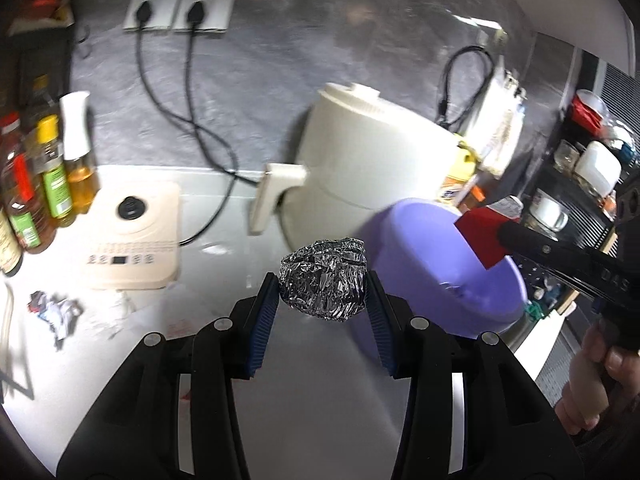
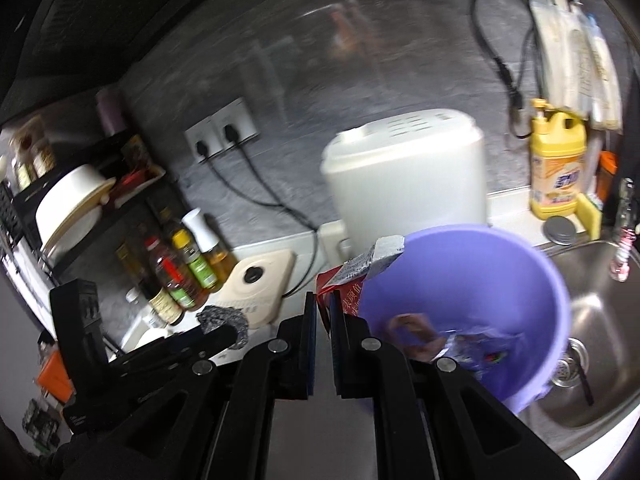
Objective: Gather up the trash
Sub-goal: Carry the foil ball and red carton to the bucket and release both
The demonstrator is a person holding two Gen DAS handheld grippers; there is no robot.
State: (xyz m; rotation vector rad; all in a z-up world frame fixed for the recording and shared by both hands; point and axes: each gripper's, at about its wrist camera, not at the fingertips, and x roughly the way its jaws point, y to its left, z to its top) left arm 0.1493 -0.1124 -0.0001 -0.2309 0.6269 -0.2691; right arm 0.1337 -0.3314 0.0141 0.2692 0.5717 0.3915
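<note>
My left gripper (image 1: 322, 284) is shut on a crumpled ball of aluminium foil (image 1: 324, 278) and holds it above the white counter, just left of a purple plastic bin (image 1: 460, 280). My right gripper (image 2: 323, 304) is shut on a red carton (image 2: 344, 280), held at the left rim of the purple bin (image 2: 480, 264), which holds some wrappers. The carton also shows in the left wrist view (image 1: 480, 236). The foil ball shows in the right wrist view (image 2: 224, 318). More crumpled paper trash (image 1: 56, 312) lies on the counter at the left.
A white air fryer (image 1: 368, 168) stands behind the bin. An induction cooker (image 1: 132, 236) and several oil bottles (image 1: 48, 180) are at the left. A steel sink (image 2: 592, 344) and a yellow detergent bottle (image 2: 556, 168) are at the right. Cables run to wall sockets (image 1: 180, 8).
</note>
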